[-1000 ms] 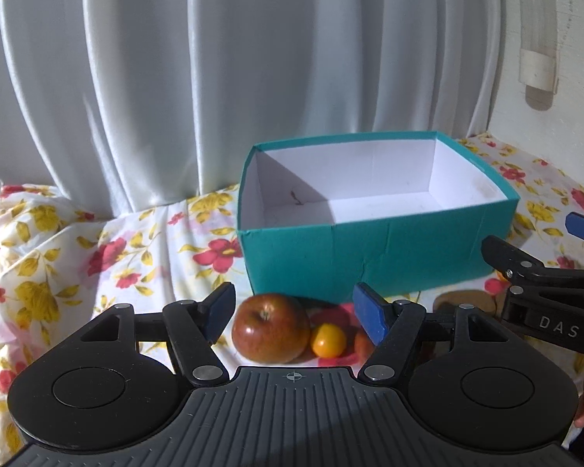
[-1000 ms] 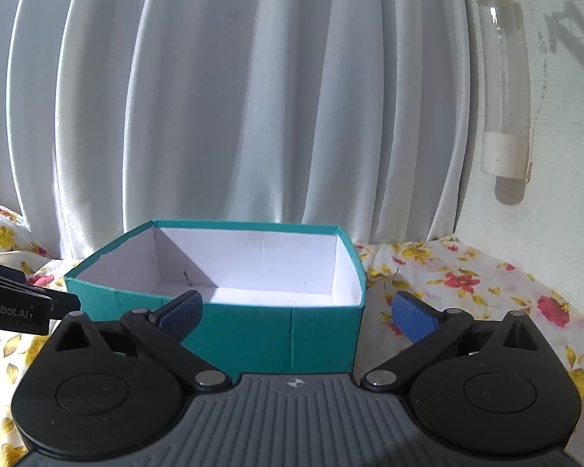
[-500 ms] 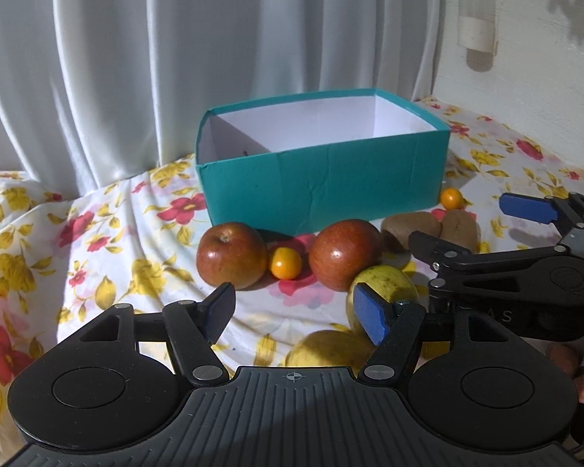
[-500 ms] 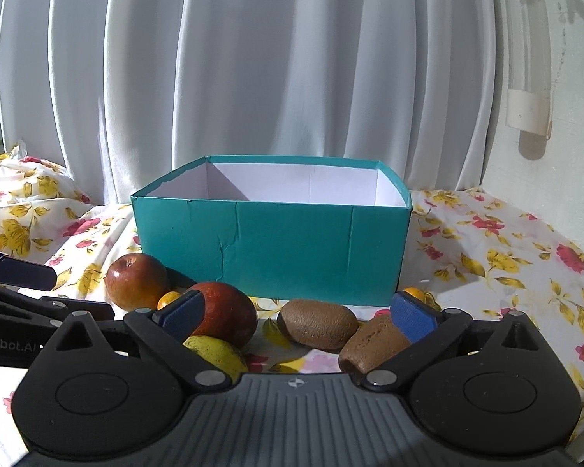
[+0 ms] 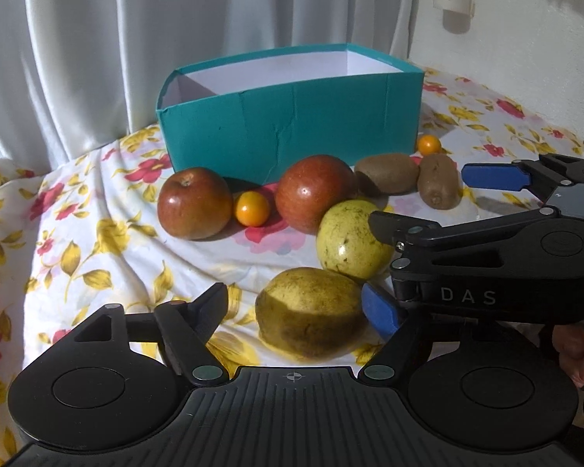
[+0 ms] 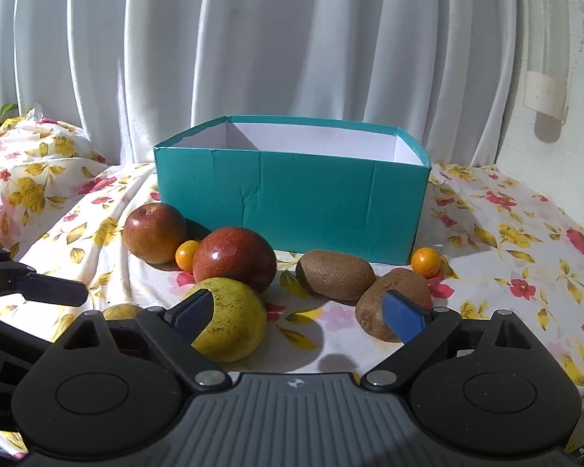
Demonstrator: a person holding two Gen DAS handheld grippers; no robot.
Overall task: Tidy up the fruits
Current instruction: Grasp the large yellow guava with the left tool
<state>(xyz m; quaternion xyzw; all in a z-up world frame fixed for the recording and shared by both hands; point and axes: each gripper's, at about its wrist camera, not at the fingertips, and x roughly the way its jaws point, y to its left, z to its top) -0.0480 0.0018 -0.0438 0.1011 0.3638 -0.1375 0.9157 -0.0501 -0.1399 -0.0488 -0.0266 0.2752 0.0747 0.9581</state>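
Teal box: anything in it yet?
Cannot tell fully: the teal box shows only bare white inner walls; its floor is hidden.

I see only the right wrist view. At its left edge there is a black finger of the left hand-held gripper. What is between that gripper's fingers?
Observer: A yellow-brown pear lies between the fingers of the left hand-held gripper. Its jaws have just been opening and do not press on it.
Operator: Where does this pear lie among the other fruits?
Observer: On the flowered cloth, just in front of the round yellow-green fruit. Whether they touch I cannot tell.
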